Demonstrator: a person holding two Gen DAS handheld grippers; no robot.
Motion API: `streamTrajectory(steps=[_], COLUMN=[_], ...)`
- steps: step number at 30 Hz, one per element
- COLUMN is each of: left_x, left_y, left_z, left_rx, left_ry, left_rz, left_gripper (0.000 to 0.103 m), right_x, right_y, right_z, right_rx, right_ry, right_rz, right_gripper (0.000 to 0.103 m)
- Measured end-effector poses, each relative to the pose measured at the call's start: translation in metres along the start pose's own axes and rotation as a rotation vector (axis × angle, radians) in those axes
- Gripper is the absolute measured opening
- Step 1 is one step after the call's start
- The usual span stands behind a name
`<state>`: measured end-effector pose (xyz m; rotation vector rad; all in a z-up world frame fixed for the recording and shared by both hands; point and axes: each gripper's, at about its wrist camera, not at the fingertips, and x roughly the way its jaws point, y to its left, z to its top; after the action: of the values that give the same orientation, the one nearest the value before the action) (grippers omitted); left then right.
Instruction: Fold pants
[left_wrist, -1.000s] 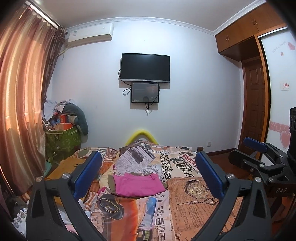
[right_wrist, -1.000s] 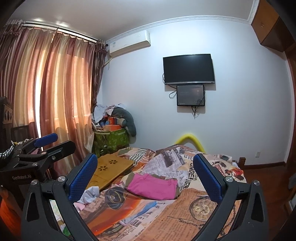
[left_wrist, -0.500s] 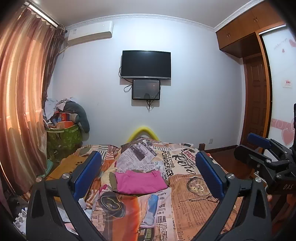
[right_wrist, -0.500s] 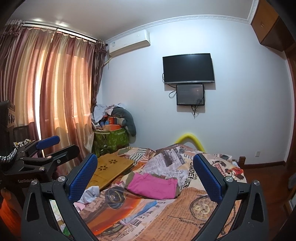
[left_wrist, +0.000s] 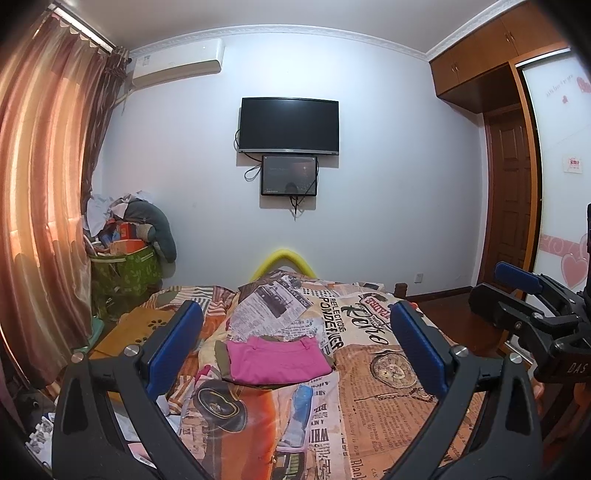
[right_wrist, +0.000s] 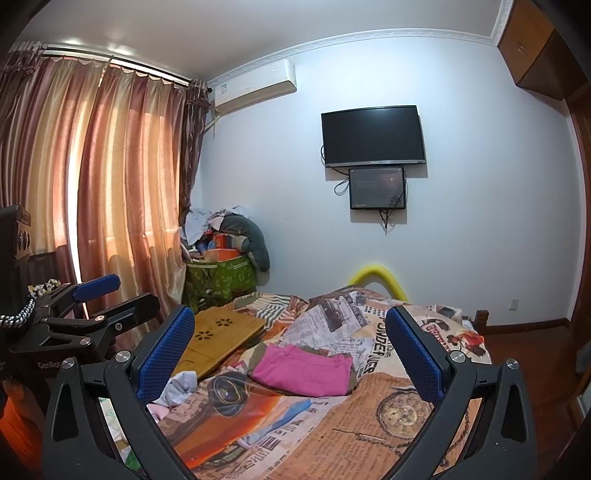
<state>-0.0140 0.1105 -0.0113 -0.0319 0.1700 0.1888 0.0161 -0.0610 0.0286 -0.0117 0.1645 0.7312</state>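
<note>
The pink pants (left_wrist: 279, 360) lie folded in a flat rectangle near the middle of the bed (left_wrist: 388, 410), on top of an olive-brown garment (left_wrist: 221, 356) whose edge peeks out beside them; nothing touches them. The left gripper (left_wrist: 295, 343) hangs above the near end of the bed with its blue-padded fingers (left_wrist: 417, 347) spread wide and nothing between them; the right gripper (right_wrist: 290, 350) is held the same way, jaws far apart and empty, the pants well beyond its tips. A wooden lap tray (right_wrist: 218, 338) rests on the bed's curtain side; a dark television (left_wrist: 289, 124) hangs on the far wall.
</note>
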Motion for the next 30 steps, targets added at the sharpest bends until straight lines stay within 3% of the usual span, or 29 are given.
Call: streamTrajectory(steps=[30], left_x=[0.0083], left_y=[-0.0018], left_z=[-0.0022], left_rx=[-0.001], left_ry=[0.021], left_rz=[-0.025], left_gripper=[0.103], right_x=[-0.0040], right_y=[-0.0030], right_z=[0.0024], right_rx=[0.010], right_ry=[0.006], right_rz=[-0.015], right_gripper=[0.103])
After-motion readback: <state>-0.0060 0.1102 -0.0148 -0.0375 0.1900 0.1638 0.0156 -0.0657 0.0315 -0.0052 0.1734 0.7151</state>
